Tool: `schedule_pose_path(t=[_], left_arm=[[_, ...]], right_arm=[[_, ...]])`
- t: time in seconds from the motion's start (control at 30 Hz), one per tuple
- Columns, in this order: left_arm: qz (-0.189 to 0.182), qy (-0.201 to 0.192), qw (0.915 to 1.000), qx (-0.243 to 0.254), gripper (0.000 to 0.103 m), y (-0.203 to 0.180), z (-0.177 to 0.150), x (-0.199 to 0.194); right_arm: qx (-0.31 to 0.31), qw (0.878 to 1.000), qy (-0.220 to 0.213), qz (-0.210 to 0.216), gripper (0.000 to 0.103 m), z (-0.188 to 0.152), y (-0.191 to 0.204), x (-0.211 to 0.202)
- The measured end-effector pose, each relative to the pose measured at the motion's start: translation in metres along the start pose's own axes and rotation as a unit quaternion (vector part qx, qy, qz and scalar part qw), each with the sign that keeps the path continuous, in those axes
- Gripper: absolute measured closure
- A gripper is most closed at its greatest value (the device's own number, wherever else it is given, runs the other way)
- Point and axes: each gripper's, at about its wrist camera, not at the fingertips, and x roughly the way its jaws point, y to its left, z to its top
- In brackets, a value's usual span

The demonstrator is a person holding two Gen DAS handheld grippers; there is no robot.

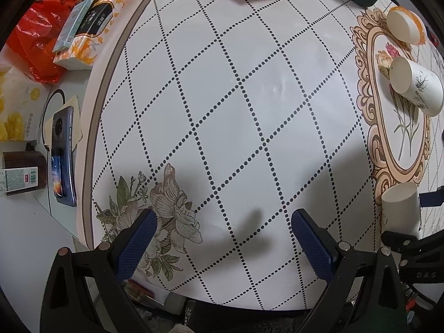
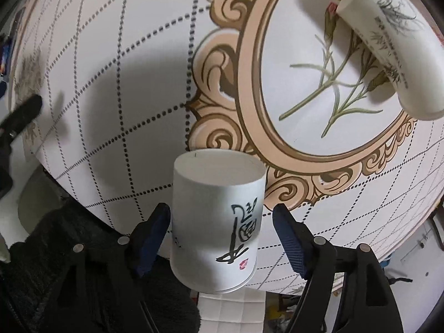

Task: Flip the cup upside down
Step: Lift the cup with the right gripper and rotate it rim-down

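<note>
Standing cup [image 2: 215, 219] base up, vertical

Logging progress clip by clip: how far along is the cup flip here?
Done, it seems: the calligraphy cup stands rim-down, base up, near the table edge. In hand: the right gripper straddles it with a gap at one finger, so it looks unclamped. The left gripper hangs open and empty. Left: probably only backing the right gripper away. The floral cup beyond also shows its base up.
</note>
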Motion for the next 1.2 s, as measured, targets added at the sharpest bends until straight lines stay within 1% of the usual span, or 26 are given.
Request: schedule_pose_path(t=[0.03, 0.07, 0.13, 0.2, 0.3, 0.33, 0.37, 0.4, 0.5, 0.63, 0.7, 0.8, 0.83, 0.9, 0.93, 1.0, 1.13, 1.17, 1.2], left_arm=[[-0.001, -0.008, 0.9999, 0.009, 0.004, -0.001, 0.000, 0.000], [0.000, -0.007, 0.9999, 0.011, 0.004, -0.003, 0.000, 0.001], [0.000, -0.004, 0.9999, 0.013, 0.004, -0.005, -0.001, 0.005], [-0.001, 0.000, 0.9999, 0.015, 0.004, -0.008, -0.002, 0.007], [0.002, 0.005, 0.9998, 0.021, 0.004, -0.004, -0.004, 0.012], [0.002, 0.006, 0.9997, 0.024, 0.004, -0.004, -0.005, 0.013], [0.003, 0.008, 0.9996, 0.027, 0.004, -0.005, -0.005, 0.014], [0.004, 0.010, 0.9995, 0.029, 0.004, -0.008, -0.008, 0.017], [0.004, 0.013, 0.9993, 0.033, 0.004, -0.009, -0.010, 0.021], [0.005, 0.014, 0.9991, 0.039, 0.004, -0.011, -0.013, 0.022], [0.006, 0.012, 0.9990, 0.043, 0.004, -0.018, -0.016, 0.024], [0.006, 0.010, 0.9988, 0.047, 0.004, -0.024, -0.019, 0.026], [0.006, 0.010, 0.9987, 0.049, 0.004, -0.022, -0.020, 0.024], [0.005, 0.011, 0.9986, 0.051, 0.004, -0.021, -0.020, 0.022], [0.004, 0.012, 0.9986, 0.052, 0.004, -0.021, -0.020, 0.022], [0.004, 0.013, 0.9984, 0.055, 0.004, -0.023, -0.021, 0.022], [0.003, 0.014, 0.9982, 0.058, 0.004, -0.025, -0.022, 0.023], [0.003, 0.015, 0.9982, 0.058, 0.004, -0.025, -0.022, 0.023], [0.003, 0.015, 0.9981, 0.059, 0.004, -0.026, -0.023, 0.024]], right_arm=[[0.005, 1.000, -0.003, 0.004, 0.024, -0.001, 0.002, 0.001], [0.007, 1.000, -0.004, 0.006, 0.024, 0.001, 0.007, -0.001], [0.011, 1.000, -0.011, 0.011, 0.024, 0.003, 0.003, -0.008], [0.013, 1.000, -0.017, 0.012, 0.024, 0.000, 0.007, -0.019], [0.023, 0.999, -0.029, 0.018, 0.025, 0.005, 0.003, -0.024], [0.027, 0.999, -0.033, 0.023, 0.029, 0.006, 0.001, -0.025], [0.029, 0.999, -0.036, 0.028, 0.037, 0.007, 0.000, -0.025], [0.031, 0.998, -0.038, 0.030, 0.040, 0.010, -0.003, -0.025], [0.039, 0.998, -0.045, 0.037, 0.042, 0.004, -0.007, -0.024], [0.053, 0.995, -0.068, 0.040, 0.043, -0.003, -0.012, -0.026], [0.063, 0.993, -0.084, 0.045, 0.043, -0.012, -0.015, -0.030], [0.086, 0.987, -0.124, 0.060, 0.043, -0.028, -0.023, -0.037], [0.095, 0.982, -0.150, 0.061, 0.043, -0.037, -0.026, -0.043], [0.101, 0.976, -0.189, 0.049, 0.043, -0.049, -0.028, -0.050], [0.107, 0.969, -0.221, 0.040, 0.043, -0.059, -0.028, -0.055], [0.118, 0.958, -0.260, 0.034, 0.043, -0.073, -0.029, -0.061], [0.131, 0.923, -0.360, 0.019, 0.043, -0.105, -0.021, -0.075], [0.132, 0.914, -0.384, 0.012, 0.043, -0.111, -0.018, -0.076], [0.135, 0.901, -0.413, 0.005, 0.043, -0.119, -0.015, -0.075]])
